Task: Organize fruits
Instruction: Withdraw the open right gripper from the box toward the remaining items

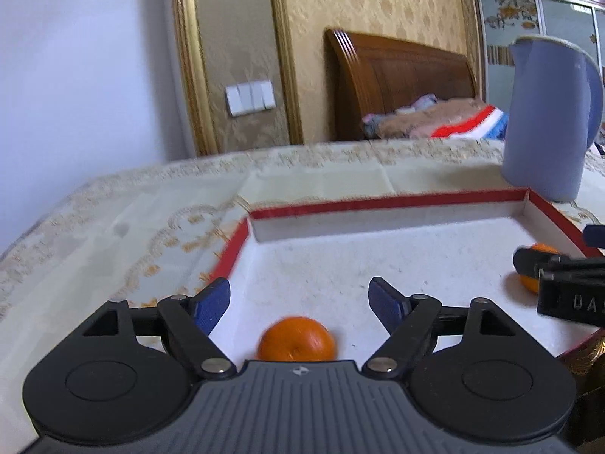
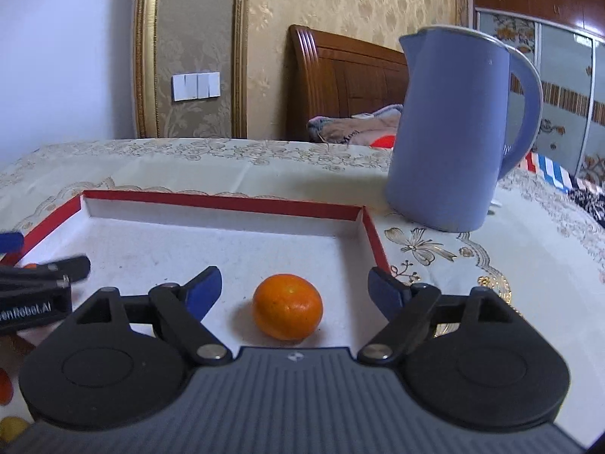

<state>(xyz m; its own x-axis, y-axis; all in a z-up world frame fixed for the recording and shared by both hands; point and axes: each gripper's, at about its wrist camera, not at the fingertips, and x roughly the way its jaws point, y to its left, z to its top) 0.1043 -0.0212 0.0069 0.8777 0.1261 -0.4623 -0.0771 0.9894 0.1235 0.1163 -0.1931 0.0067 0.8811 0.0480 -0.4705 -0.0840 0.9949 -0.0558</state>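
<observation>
Our left claw stands with its jaws apart, nothing pressed between the blue pads, and our right claw stands apart the same way. An orange sits on the white floor of the red-rimmed tray just inside the left claw, at 6 o'clock of the gap between the fingertips, free of both pads. A second orange rests in the tray close to the right claw, again toward 6 o'clock of the gap, touching neither pad.

What could go wrong, as we judge it: both oranges lie loose on a flat floor, so a pad brushing one as a claw pulls back could set it rolling. The right claw's far finger sits over the tray's red wall at 3 o'clock and could catch it and shift the tray. The blue jug stands on the tablecloth at 1 o'clock, just beyond the tray corner, where a wide swing of the right claw could knock it
</observation>
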